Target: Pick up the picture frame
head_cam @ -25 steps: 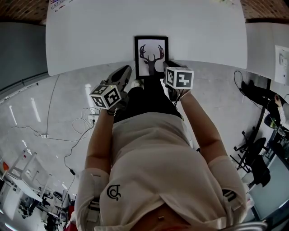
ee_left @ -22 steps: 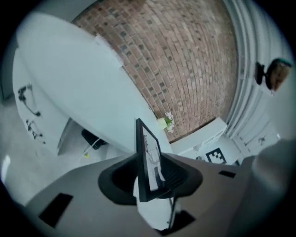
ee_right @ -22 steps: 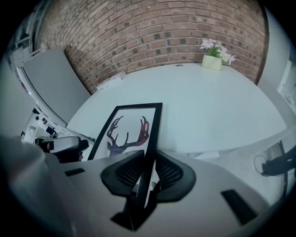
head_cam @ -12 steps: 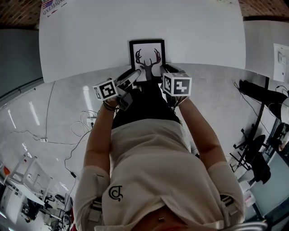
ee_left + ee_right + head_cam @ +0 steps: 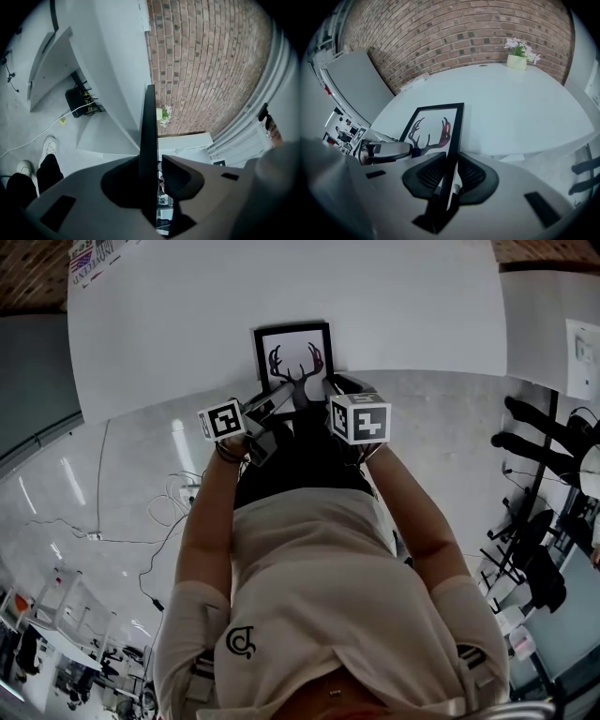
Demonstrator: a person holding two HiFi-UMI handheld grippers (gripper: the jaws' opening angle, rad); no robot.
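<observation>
Frame (image 5: 292, 357) clamped in right fingers (image 5: 424, 176); left fingers (image 5: 180, 176), just closing, straddle its edge loosely.

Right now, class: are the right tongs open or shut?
Shut on the picture frame: the right tongs clamp its black edge from both sides.

Lower edge of picture frame (image 5: 292, 354) hidden

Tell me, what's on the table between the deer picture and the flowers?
Nothing. In the right gripper view, only bare white table lies between the frame and the flowers.
</observation>
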